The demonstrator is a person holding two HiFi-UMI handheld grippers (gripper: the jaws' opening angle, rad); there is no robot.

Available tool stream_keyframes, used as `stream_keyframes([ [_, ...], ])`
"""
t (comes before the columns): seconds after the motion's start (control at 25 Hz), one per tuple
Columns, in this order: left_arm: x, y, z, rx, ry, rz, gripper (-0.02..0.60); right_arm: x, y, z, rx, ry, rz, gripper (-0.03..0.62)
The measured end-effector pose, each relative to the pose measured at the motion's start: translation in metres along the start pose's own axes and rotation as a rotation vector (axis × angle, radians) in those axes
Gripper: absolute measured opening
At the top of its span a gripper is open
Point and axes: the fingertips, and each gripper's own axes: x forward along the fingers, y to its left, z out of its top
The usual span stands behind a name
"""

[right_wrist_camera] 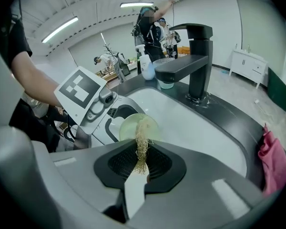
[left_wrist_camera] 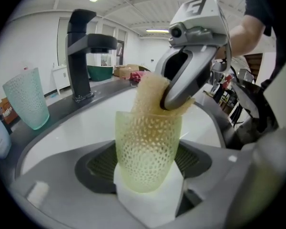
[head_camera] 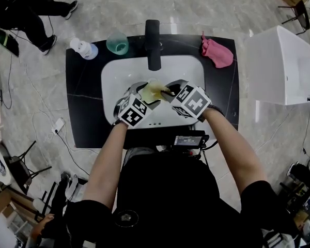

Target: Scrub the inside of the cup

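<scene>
A pale yellow dimpled cup (left_wrist_camera: 148,151) stands upright between the jaws of my left gripper (left_wrist_camera: 148,185), which is shut on it over the sink basin. A yellow fibrous sponge (left_wrist_camera: 150,94) reaches down into the cup's mouth. My right gripper (left_wrist_camera: 188,66) is shut on this sponge, which looks squeezed thin between its jaws in the right gripper view (right_wrist_camera: 142,149). There the cup (right_wrist_camera: 131,127) shows its open mouth just beyond the jaws. In the head view both grippers meet at the cup (head_camera: 151,92), left gripper (head_camera: 139,103) and right gripper (head_camera: 171,93).
The white basin (head_camera: 113,76) sits in a black counter (head_camera: 82,102) under a black faucet (head_camera: 153,43). A teal cup (head_camera: 117,43) and a white bottle (head_camera: 82,48) stand at the back left. A pink cloth (head_camera: 216,53) lies at the back right. A person's legs (head_camera: 36,14) are beyond the counter.
</scene>
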Motion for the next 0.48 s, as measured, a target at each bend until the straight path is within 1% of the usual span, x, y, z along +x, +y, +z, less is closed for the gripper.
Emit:
stream_keyframes([
  [0.16,0.004,-0.002,0.001,0.019,0.017,0.007,0.362,0.001,0.009,0.004,0.025,-0.022,0.034,0.043],
  [0.32,0.009,-0.007,0.0,0.048,0.045,0.004,0.362,0.002,0.017,0.006,-0.005,-0.01,0.06,0.043],
  [0.48,0.013,-0.011,-0.001,0.068,0.061,-0.004,0.36,0.003,0.018,0.008,-0.027,-0.007,0.061,0.043],
])
